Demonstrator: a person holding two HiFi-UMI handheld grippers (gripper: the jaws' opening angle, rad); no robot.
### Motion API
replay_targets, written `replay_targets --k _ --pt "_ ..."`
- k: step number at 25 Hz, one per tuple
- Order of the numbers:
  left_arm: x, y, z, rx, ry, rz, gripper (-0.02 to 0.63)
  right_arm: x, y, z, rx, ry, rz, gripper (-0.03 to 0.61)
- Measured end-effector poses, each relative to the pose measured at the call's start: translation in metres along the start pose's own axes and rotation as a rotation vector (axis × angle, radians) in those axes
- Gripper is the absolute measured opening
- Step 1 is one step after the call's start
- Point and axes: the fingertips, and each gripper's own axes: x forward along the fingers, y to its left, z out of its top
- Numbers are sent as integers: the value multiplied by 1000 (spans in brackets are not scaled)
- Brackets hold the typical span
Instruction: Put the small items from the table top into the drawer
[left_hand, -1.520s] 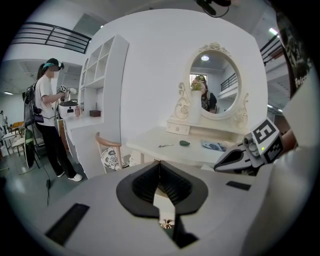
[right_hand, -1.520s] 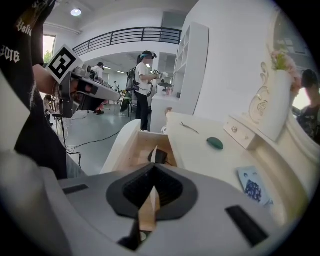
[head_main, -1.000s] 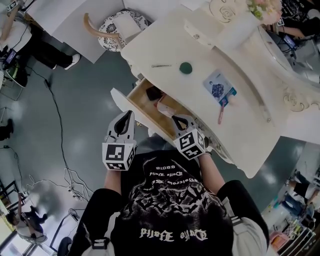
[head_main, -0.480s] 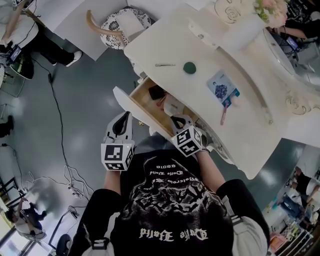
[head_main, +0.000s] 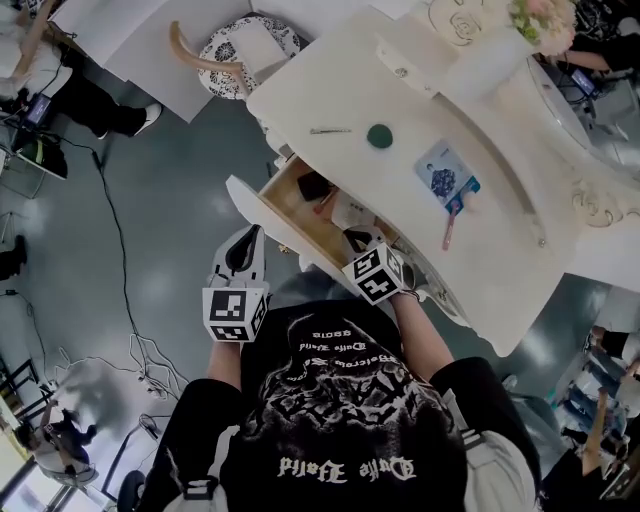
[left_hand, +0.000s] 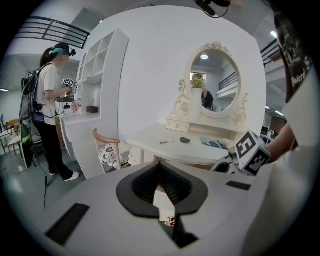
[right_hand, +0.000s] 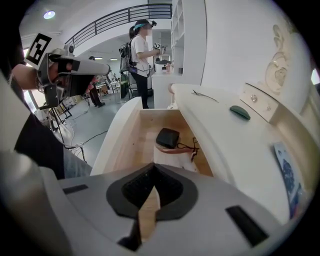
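Centre of head view: drawer (head_main: 290, 215) pulled open under table top (head_main: 500, 280). Right gripper (head_main: 360, 243) tilted down over drawer's near end, jaws pressed together, nothing between. Left gripper (head_main: 250, 243) left of drawer front, over floor, jaws together too, empty. Inside drawer: black item (head_main: 312, 185), white piece (head_main: 350, 212) just beside it. On table top, upper middle: thin metal pin (head_main: 329, 130), green round item (head_main: 379, 136) near it. Further right: blue card (head_main: 443, 177), pink-handled brush (head_main: 447, 225) just beside card's lower corner.

drawer (right_hand: 142, 132): bare matt wood; table top (right_hand: 227, 145): smooth, glossy cream paint
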Motion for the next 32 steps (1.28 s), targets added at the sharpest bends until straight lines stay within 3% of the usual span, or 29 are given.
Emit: replay_targets --k 32 --pt "7 11 -12 -15 52 1 17 44 -13 -8 120 86 8 9"
